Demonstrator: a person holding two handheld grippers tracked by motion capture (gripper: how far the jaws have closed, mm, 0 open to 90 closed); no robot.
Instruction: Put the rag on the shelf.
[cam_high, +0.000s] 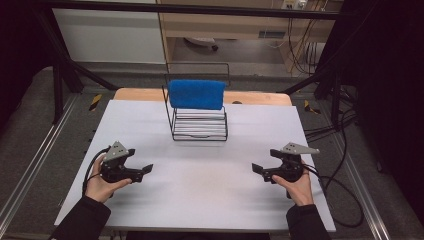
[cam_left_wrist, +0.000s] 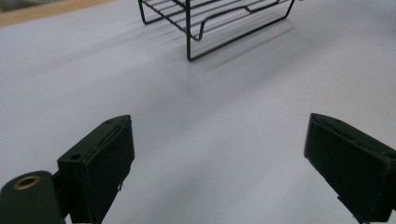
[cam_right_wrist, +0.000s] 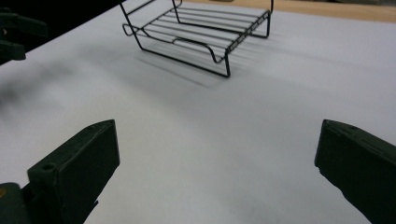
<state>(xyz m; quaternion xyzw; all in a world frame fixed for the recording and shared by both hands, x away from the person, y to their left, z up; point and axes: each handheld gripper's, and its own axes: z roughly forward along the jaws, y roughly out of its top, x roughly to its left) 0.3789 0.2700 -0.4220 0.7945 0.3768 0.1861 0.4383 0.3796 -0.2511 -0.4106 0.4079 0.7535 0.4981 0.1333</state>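
Left tool (cam_high: 146, 169) and right tool (cam_high: 257, 168) low over the table (cam_high: 200, 190), jaws apart, pointing inward.

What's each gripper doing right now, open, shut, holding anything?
Left gripper: open, holding nothing.
Right gripper: open, holding nothing.

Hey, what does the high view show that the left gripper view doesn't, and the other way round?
High view alone: the blue cloth draped over the wire rack's tall back bar, both hands, the right gripper, and the floor and cables around the table.

Left gripper view alone: a close look along the left gripper, its two black jaws spread wide with bare table between them, holding nothing.

Shared: the white table and the black wire rack standing on it, with the left gripper well short of it.
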